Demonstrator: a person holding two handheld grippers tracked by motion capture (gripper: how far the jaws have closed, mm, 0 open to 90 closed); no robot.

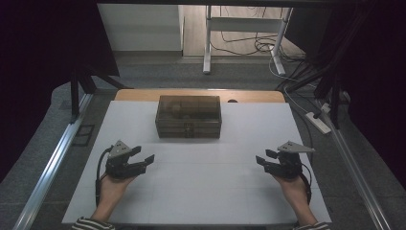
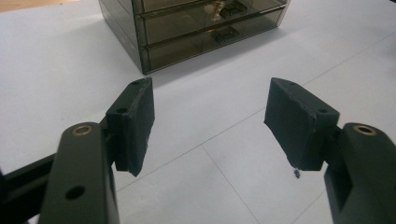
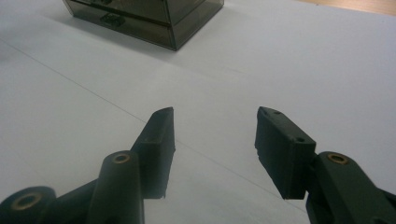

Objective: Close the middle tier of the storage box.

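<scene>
My left gripper (image 1: 146, 159) and right gripper (image 1: 261, 160) are both wide open and holding nothing, the smoky box (image 1: 188, 116) sits far up the white table (image 1: 201, 191), and if I reach crooked I might just shove it away.

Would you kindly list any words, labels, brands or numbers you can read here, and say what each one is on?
None: no readable text on the smoky drawer box, the white table, the left gripper or the right gripper.
</scene>
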